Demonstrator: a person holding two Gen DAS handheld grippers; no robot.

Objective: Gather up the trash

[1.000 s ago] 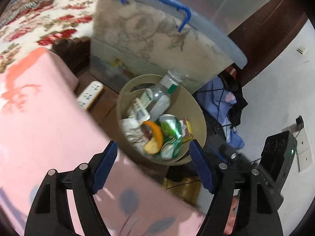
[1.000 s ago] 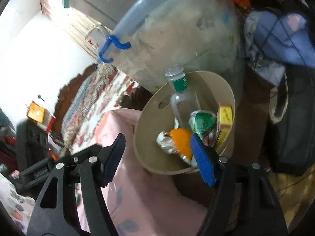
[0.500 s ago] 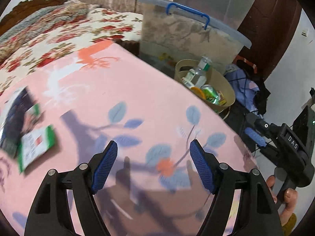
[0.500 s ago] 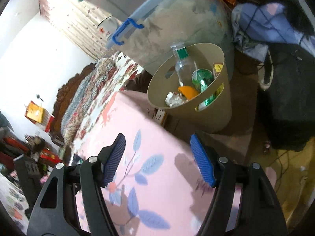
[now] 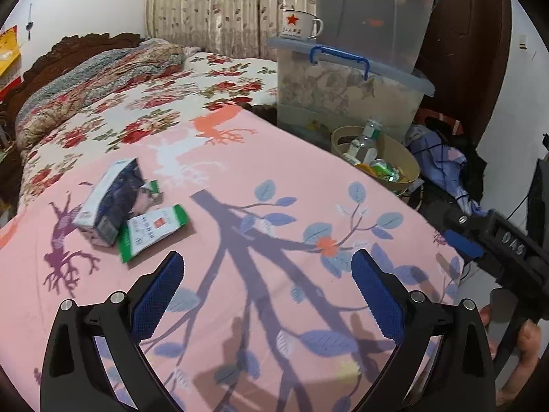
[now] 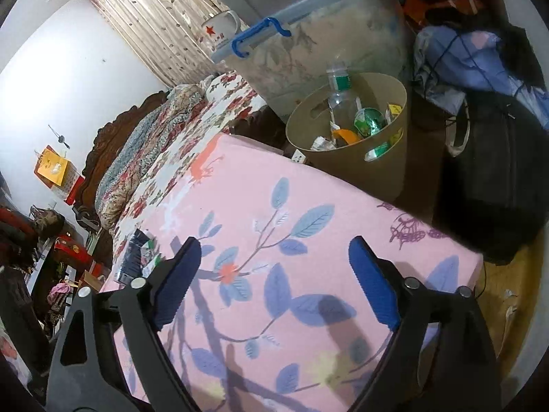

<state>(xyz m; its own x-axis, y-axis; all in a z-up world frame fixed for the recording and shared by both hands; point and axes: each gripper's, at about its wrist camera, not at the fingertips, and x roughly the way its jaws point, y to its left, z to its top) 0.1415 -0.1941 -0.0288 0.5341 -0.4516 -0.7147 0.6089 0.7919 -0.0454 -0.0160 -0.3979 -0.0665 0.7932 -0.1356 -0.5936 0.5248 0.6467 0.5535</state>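
Both tools just opened, empty (wrappers perhaps cartons) on blanket.

A bed with a pink leaf-printed cover fills the room, a red floral quilt lying toward its dark carved wooden headboard. Patterned curtains hang on the white wall behind. Beyond the bed's far corner stand stacked clear storage boxes and a dark wooden door
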